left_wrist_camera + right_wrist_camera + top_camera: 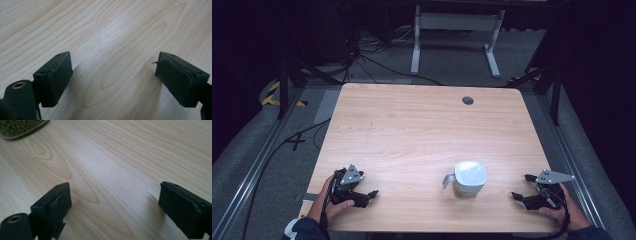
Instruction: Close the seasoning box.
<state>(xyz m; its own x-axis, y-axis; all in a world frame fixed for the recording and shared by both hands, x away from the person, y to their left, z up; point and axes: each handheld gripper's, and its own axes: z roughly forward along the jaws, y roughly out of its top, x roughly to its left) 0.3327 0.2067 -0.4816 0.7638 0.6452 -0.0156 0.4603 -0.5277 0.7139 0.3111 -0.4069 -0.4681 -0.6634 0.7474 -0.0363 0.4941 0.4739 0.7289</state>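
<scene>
A clear jug (469,178) with a white lid and a side handle (447,180) stands near the table's front edge, right of centre. In the right gripper view its base (20,127) shows at the top left, holding green beans. My left gripper (368,186) rests low at the front left, held by a hand; its jaws are wide apart over bare wood (113,60). At the front right, another hand holds my right gripper (521,186), a short way right of the jug. It is open too, with nothing between its pads (114,187).
The light wooden table (412,125) has a round cable hole (468,100) near its far edge. Behind it stands a white table frame (457,30), with cables (362,55) on the grey floor. Metal rails (257,165) run along both sides.
</scene>
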